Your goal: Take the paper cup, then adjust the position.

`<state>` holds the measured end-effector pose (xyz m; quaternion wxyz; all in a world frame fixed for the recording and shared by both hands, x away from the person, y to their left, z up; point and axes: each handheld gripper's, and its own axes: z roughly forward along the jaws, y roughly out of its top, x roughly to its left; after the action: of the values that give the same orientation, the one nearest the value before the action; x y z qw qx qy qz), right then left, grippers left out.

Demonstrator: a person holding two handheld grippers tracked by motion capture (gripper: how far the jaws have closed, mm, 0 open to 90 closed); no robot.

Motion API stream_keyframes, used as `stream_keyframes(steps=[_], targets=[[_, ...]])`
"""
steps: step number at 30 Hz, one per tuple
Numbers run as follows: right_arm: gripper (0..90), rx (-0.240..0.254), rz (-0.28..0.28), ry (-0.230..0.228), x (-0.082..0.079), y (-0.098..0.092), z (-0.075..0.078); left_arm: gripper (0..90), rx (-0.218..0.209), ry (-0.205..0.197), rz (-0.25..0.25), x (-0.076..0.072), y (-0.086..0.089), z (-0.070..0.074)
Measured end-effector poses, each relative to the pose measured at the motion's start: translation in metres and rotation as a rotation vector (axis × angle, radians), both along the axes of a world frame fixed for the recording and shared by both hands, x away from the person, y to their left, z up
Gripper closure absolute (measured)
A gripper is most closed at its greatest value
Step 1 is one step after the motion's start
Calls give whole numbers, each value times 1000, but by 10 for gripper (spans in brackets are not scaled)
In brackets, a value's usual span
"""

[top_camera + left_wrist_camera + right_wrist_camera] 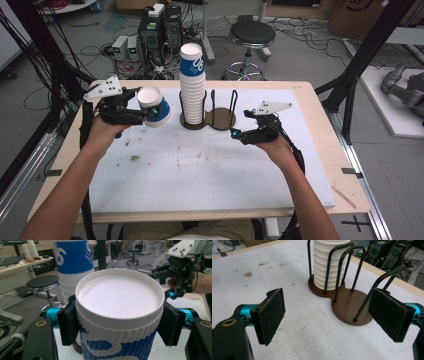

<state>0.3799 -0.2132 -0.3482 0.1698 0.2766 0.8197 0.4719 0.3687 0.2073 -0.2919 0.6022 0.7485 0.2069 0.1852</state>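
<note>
- The left gripper [131, 114] clamps a single paper cup [154, 107] by its ribbed sides, tilted, held above the bench [210, 170] just left of the cup stack [192, 87], probably so it can be carried clear of the stack.
- The right gripper [332, 315] stands wide with nothing between its pads, low beside the wooden holder [348, 303], likely ready to steady it.
- The left gripper view shows both pads [67, 325] pressing the cup wall below the rim.
- The right gripper view shows the holder's second bay vacant, its wire loops [350, 267] upright.
</note>
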Motion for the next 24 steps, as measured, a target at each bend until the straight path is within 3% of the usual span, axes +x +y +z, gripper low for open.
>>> stream_keyframes(steps=[6, 15, 21, 24], targets=[[147, 41, 10, -8, -8, 2, -14, 295, 13, 19, -27, -12, -14, -19], [147, 58, 44, 3, -10, 11, -16, 294, 39, 54, -56, -18, -30, -35], [147, 68, 59, 1, -12, 12, -14, 293, -4, 77, -48, -24, -30, -41], [146, 81, 60, -4, -13, 12, -12, 292, -4, 76, -44, -27, -29, -45]])
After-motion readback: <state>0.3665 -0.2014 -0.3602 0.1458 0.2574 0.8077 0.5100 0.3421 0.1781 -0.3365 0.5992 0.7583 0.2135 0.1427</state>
